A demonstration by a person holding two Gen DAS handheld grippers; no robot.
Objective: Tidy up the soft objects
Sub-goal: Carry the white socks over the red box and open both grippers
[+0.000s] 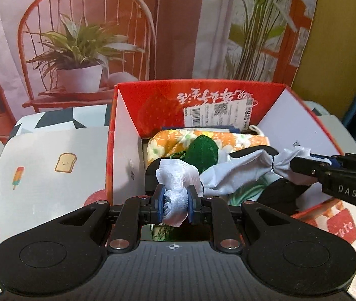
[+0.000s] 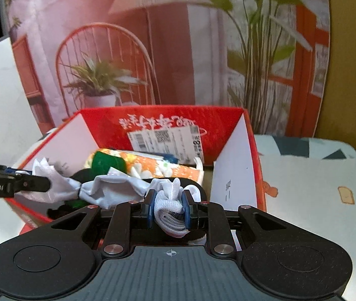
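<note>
A printed backdrop (image 1: 90, 37) shows a red chair, potted plant and tall green stems. The worktop (image 1: 40, 163) wears a cloth with toast and ice-lolly pictures. A yellow wall (image 2: 348, 62) stands at right.

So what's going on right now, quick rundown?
Left gripper and right gripper both clamped on the white cloth, stretched over the red box. Orange floral cloth already inside. Nothing blocking.

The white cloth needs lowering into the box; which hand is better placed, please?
Probably left: left tongs grip the white cloth facing the red box's middle; right tongs sit by its side flap.
</note>
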